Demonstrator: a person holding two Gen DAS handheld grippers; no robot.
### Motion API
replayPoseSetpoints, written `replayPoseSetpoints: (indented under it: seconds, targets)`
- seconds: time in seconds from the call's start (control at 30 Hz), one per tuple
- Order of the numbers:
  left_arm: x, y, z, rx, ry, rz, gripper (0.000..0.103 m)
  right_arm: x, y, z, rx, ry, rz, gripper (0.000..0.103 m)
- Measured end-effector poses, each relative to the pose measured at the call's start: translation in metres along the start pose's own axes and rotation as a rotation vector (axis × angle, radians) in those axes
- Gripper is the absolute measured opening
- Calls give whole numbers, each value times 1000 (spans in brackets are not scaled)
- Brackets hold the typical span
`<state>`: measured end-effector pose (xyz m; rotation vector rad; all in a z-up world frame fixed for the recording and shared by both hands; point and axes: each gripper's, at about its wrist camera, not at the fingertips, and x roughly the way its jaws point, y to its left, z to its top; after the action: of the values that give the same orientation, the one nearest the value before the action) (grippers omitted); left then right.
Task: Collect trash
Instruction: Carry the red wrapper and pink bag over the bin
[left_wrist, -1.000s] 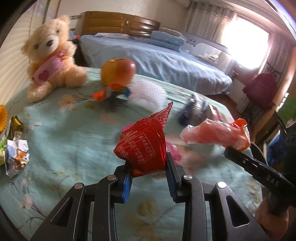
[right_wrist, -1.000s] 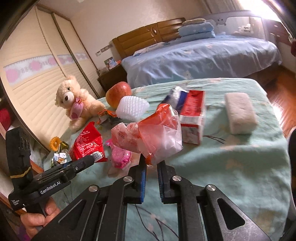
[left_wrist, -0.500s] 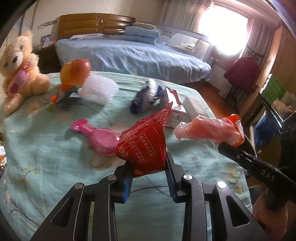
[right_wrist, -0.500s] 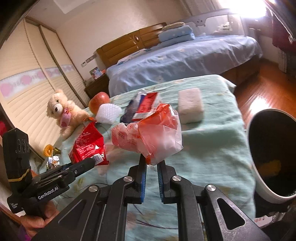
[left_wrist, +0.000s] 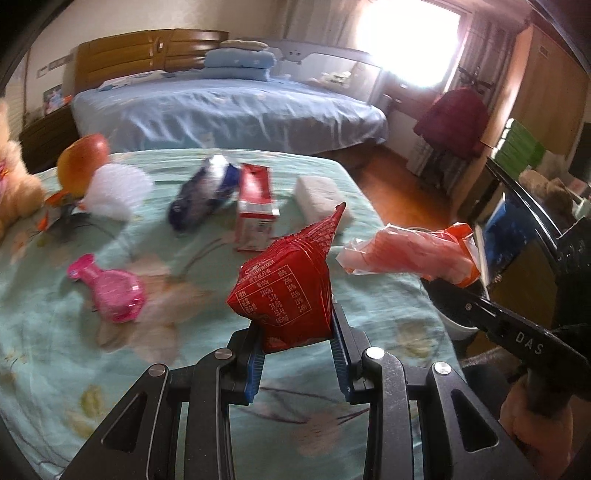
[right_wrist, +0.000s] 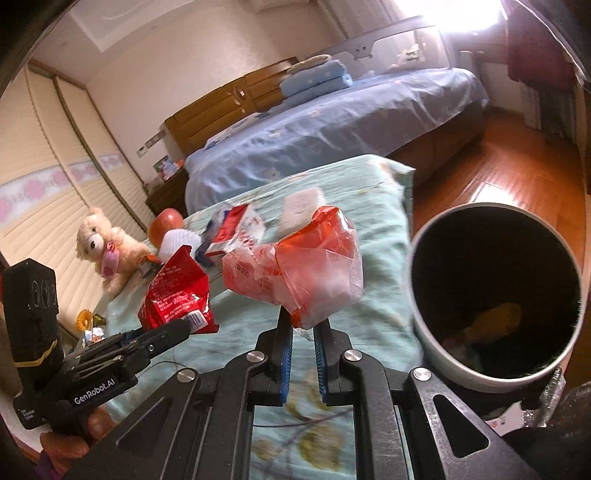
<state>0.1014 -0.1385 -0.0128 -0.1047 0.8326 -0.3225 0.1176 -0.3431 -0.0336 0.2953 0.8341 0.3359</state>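
My left gripper (left_wrist: 297, 334) is shut on a red snack packet (left_wrist: 286, 288) held above the green cloth. The same red snack packet (right_wrist: 175, 295) shows at the left of the right wrist view, in the left gripper (right_wrist: 181, 326). My right gripper (right_wrist: 303, 326) is shut on a crumpled clear and orange plastic wrapper (right_wrist: 299, 269). That plastic wrapper (left_wrist: 410, 254) also hangs at the right of the left wrist view. A grey trash bin (right_wrist: 495, 295) with a dark inside stands just right of the table's end, with some trash at its bottom.
On the green tablecloth (left_wrist: 55, 332) lie a pink bottle (left_wrist: 110, 288), a blue wrapper (left_wrist: 201, 195), a red and white carton (left_wrist: 255, 206), a pale sponge (left_wrist: 319, 195), white foam netting (left_wrist: 114, 190) and an apple (left_wrist: 83, 162). A teddy bear (right_wrist: 105, 247) sits far left. A blue bed (left_wrist: 229, 110) lies behind.
Both grippers have swung to the right along the table with their loads still held. The trash bin has come into the right wrist view and now fills its right side.
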Motion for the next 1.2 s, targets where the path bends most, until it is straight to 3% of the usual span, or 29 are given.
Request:
replayPoseSetpoints:
  seconds: [1.2]
  targets:
    - [84,-93,28,149,65,-96,31,-35,-108,8,151,-56,-170,11]
